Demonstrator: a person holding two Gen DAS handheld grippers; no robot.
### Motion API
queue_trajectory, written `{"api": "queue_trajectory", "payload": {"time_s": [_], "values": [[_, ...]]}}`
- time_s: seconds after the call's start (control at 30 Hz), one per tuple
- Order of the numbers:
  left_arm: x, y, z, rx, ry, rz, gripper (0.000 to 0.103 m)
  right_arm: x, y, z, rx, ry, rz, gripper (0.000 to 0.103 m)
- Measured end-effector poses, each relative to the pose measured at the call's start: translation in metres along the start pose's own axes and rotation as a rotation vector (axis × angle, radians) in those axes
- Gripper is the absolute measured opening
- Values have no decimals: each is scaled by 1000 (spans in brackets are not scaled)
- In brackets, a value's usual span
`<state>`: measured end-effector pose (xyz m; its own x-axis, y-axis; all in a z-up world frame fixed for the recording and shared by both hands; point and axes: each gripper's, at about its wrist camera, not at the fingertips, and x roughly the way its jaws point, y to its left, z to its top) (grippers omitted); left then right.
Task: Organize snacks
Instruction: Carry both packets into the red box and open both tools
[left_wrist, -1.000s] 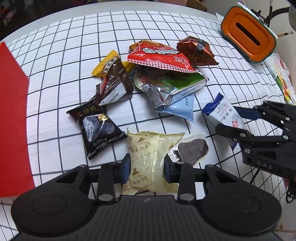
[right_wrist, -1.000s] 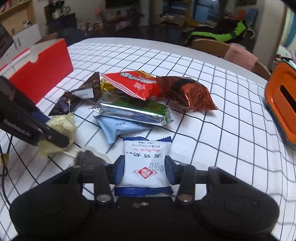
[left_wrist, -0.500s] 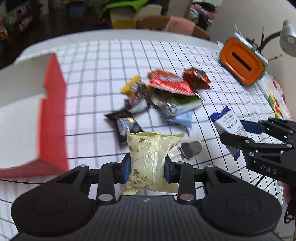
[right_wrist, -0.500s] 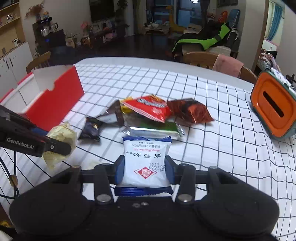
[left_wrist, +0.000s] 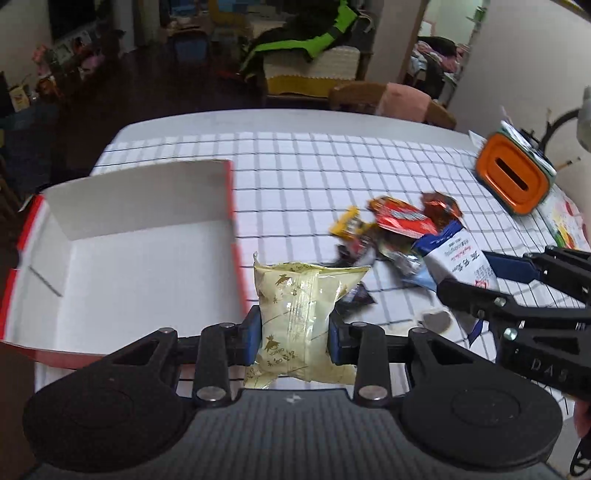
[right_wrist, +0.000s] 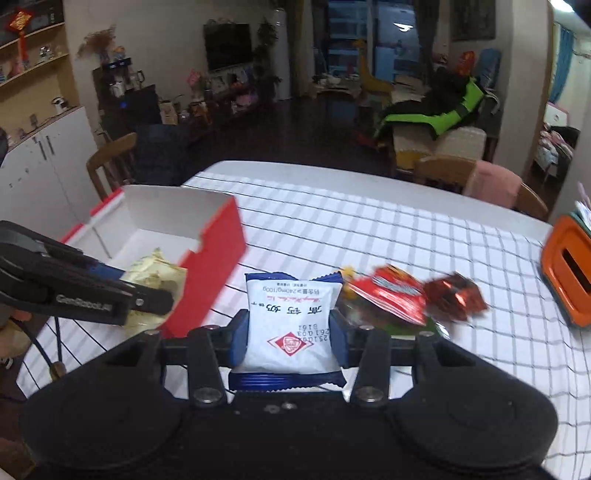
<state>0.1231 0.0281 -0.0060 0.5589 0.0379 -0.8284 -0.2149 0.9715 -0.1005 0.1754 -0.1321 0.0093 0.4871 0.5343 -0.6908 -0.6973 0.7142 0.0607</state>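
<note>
My left gripper is shut on a pale yellow snack packet, held in the air beside the right wall of an open red box with a white inside. To its right, my right gripper is shut on a white and blue packet; the same packet shows in the left wrist view. A heap of snack packets lies on the checked tablecloth, among them a red one and a brown foil one. The red box shows left of the right gripper.
An orange container with a slot stands at the table's right edge. A small dark round snack lies near the right gripper. Wooden chairs stand beyond the far table edge, another chair at the left.
Both grippers have risen off the table with their packets and swung left, bringing the open red box into view. The snack heap now lies lower and farther away.
</note>
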Motion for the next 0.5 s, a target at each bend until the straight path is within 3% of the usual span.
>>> {"api": "queue_trajectory", "payload": {"time_s": [0.3, 0.5], "values": [[-11, 76, 13, -47, -23, 85, 34, 41, 63, 39, -43, 13, 47, 44], [-1, 134, 18, -91, 7, 150, 34, 85, 100, 62, -52, 59, 77, 44]]}}
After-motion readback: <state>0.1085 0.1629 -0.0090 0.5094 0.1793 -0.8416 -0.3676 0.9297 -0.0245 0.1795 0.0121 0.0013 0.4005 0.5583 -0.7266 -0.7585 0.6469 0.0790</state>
